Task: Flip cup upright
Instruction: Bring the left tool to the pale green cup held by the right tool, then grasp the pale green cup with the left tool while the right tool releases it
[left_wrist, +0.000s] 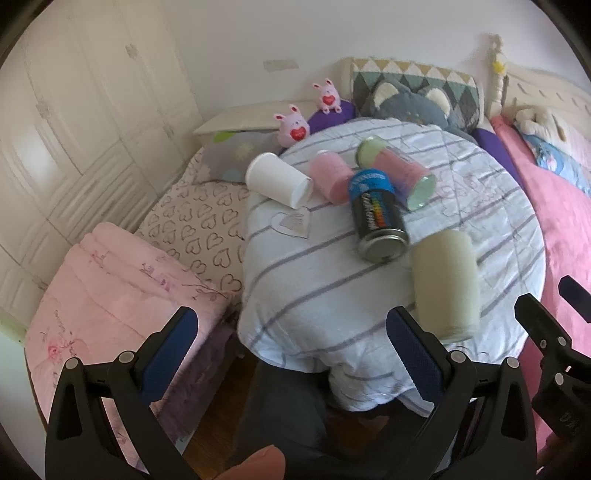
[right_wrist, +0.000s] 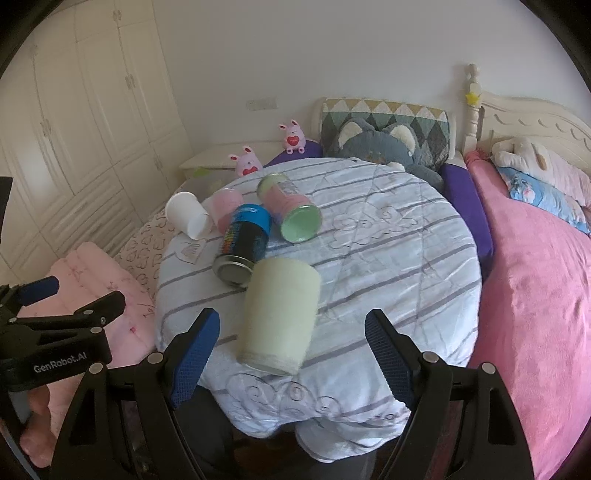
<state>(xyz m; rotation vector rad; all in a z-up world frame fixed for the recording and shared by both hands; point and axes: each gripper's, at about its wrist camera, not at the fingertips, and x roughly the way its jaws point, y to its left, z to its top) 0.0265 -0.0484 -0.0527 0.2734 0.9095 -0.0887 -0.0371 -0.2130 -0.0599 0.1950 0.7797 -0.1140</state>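
The cream cup lies on its side on the round counter, which is draped in a striped quilted cloth, at the near edge and closest of all the toppled things. Its long axis runs roughly toward and away from the right claw, tilted a little; one circular end faces that claw and the other end points back toward the black spray can, which it nearly touches. I cannot tell for certain which end is the mouth. The right claw stands wide open, holding nothing, with the cup's near end sitting between the lines of its two blue pads, so it looks the better placed for the grasp. The left claw is also spread open and empty; from its view the cream cup lies off to its right, just beyond the right pad rather than between them. Since the cup points end-on, the right claw would likely need to close across the body and rotate it up.
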